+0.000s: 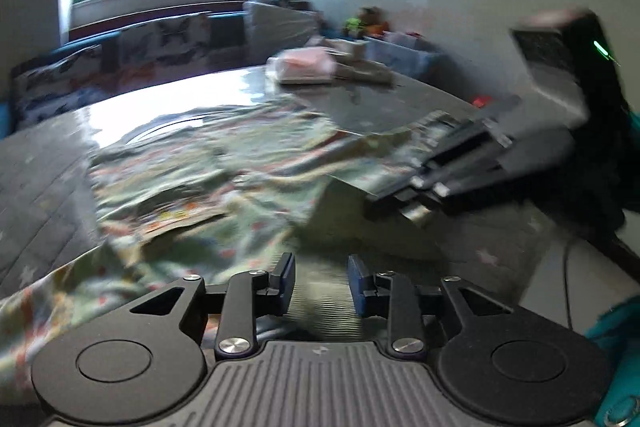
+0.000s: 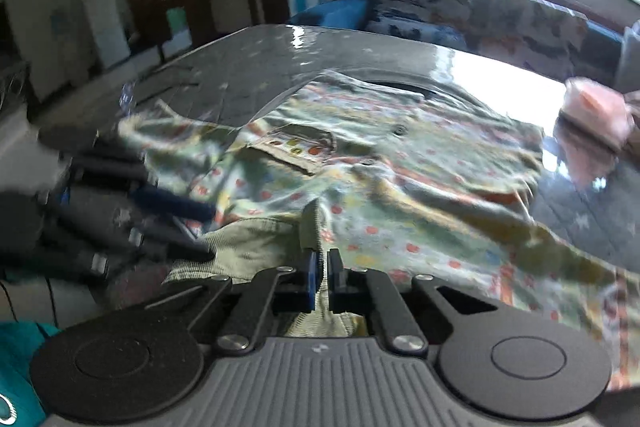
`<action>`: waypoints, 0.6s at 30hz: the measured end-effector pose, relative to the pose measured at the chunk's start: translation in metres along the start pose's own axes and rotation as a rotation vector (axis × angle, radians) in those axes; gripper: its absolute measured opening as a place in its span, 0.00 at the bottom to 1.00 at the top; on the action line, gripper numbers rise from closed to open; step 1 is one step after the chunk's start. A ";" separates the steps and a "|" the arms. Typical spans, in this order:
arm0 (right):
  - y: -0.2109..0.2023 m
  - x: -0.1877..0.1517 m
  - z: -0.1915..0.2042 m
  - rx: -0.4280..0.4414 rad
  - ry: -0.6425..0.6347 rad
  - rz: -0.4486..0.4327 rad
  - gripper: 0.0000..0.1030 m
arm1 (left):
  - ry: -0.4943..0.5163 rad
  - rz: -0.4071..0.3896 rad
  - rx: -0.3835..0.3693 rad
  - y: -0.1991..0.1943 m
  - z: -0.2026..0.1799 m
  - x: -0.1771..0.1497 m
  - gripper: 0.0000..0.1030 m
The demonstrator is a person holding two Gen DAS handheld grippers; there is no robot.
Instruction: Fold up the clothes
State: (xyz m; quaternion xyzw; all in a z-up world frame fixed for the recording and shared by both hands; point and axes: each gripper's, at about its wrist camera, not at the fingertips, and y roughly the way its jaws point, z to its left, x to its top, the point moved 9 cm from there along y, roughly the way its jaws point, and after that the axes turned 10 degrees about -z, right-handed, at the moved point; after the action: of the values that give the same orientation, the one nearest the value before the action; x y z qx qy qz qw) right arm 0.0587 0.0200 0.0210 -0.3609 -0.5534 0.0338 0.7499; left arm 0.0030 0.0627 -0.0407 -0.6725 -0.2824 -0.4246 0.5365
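A green patterned shirt (image 1: 224, 179) with coloured dots lies spread and wrinkled on a glossy dark table (image 1: 48, 163). My left gripper (image 1: 320, 283) is open, low over the shirt's near hem, with cloth between its blue pads but not pinched. My right gripper (image 2: 323, 277) is shut on a fold of the shirt's hem (image 2: 314, 227), which stands up between its pads. The right gripper also shows in the left wrist view (image 1: 404, 205), at the shirt's right edge. The left gripper shows blurred in the right wrist view (image 2: 200, 227), at the shirt's left edge. The shirt (image 2: 360, 167) has a chest pocket.
A pink folded pile (image 1: 304, 67) lies at the far side of the table, also in the right wrist view (image 2: 596, 111). A blue sofa with patterned cushions (image 2: 480, 15) stands behind under a bright window. The table's near edge drops to the floor (image 1: 580, 279).
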 end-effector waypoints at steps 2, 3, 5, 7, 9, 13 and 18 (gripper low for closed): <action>-0.001 0.000 -0.004 0.001 0.020 -0.005 0.04 | 0.036 0.031 -0.005 0.007 -0.006 -0.006 0.34; -0.002 0.000 -0.004 0.001 0.022 -0.008 0.04 | 0.046 0.050 -0.001 0.011 -0.006 -0.009 0.34; -0.001 -0.001 -0.003 0.003 0.022 -0.010 0.04 | 0.061 0.070 0.008 0.014 -0.005 -0.013 0.34; 0.000 -0.002 -0.001 0.008 0.023 -0.012 0.04 | 0.075 0.074 0.002 0.014 -0.006 -0.015 0.34; 0.001 -0.003 -0.002 0.011 0.022 -0.010 0.04 | 0.071 0.082 0.000 0.016 -0.004 -0.016 0.27; -0.001 -0.001 -0.001 0.013 0.026 -0.019 0.04 | -0.014 0.072 -0.024 0.017 0.003 -0.012 0.10; -0.005 0.002 -0.002 0.020 0.043 -0.031 0.04 | -0.153 -0.001 -0.077 0.008 0.012 0.003 0.09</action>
State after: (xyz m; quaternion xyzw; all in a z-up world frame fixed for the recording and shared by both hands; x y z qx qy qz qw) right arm 0.0597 0.0162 0.0255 -0.3455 -0.5422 0.0199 0.7657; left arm 0.0148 0.0714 -0.0426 -0.7231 -0.3062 -0.3825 0.4868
